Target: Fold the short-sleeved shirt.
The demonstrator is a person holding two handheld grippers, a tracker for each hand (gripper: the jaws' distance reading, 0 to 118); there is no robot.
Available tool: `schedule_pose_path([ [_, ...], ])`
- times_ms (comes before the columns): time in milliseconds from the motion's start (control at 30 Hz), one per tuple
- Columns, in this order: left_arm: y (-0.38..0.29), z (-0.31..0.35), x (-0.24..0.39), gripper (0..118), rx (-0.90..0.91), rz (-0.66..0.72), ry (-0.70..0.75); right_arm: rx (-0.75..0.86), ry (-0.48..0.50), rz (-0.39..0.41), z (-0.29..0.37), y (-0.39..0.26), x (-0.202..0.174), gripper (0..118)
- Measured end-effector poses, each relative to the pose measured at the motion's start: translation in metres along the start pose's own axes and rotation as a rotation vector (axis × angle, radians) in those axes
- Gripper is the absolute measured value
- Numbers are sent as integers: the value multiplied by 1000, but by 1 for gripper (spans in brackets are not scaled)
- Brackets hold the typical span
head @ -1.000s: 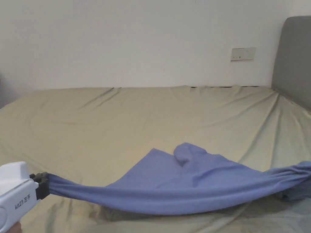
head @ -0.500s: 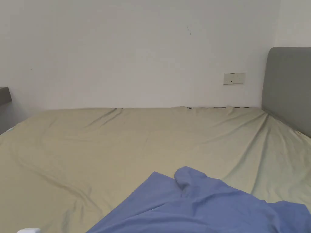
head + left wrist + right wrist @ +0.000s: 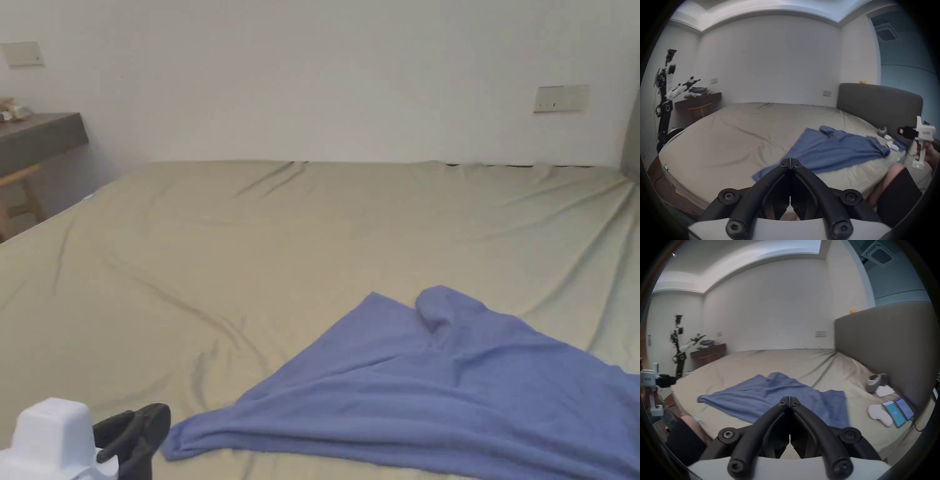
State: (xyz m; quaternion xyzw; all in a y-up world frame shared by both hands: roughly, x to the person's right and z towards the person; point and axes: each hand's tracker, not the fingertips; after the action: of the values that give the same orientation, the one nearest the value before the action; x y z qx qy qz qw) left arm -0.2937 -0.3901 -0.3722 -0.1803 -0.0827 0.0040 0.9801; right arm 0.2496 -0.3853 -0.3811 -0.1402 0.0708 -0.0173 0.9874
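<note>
Blue shirt (rumpled) on bed

No legible text — gripper markings too blurred.

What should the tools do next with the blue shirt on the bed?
Probably open the left tool and pinch the near corner of the rumpled blue short-sleeved shirt. Both tools are shut on nothing, the right tool too, and the shirt lies loose and uneven on the beige bed sheet, not folded yet.

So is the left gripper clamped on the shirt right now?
No, the left gripper is shut on nothing; the shirt lies loose on the bed.
</note>
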Motion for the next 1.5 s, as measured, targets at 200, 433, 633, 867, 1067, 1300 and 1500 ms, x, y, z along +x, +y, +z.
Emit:
schedule_pose_path([
  [200,-24,-43,-33,0,-94,42,67,-88,120,89,-23,-8,-45,0],
  [433,-53,-169,-80,107,-284,139,185,-165,179,98,-58,-11,-73,0],
  [633,-75,-200,-64,23,-274,60,234,-200,188,122,-88,-11,-77,0],
  [867,-64,-162,-38,3,-310,-109,11,-230,135,143,-152,-3,-47,0],
  [1067,-34,-140,-62,3,-199,95,47,-349,13,287,-290,7,18,113],
  [1300,-29,-150,-48,3,-227,93,83,-399,-109,183,-431,-8,67,115],
  [1500,-27,-156,-41,3,-237,63,84,-445,39,156,-440,-8,62,11],
])
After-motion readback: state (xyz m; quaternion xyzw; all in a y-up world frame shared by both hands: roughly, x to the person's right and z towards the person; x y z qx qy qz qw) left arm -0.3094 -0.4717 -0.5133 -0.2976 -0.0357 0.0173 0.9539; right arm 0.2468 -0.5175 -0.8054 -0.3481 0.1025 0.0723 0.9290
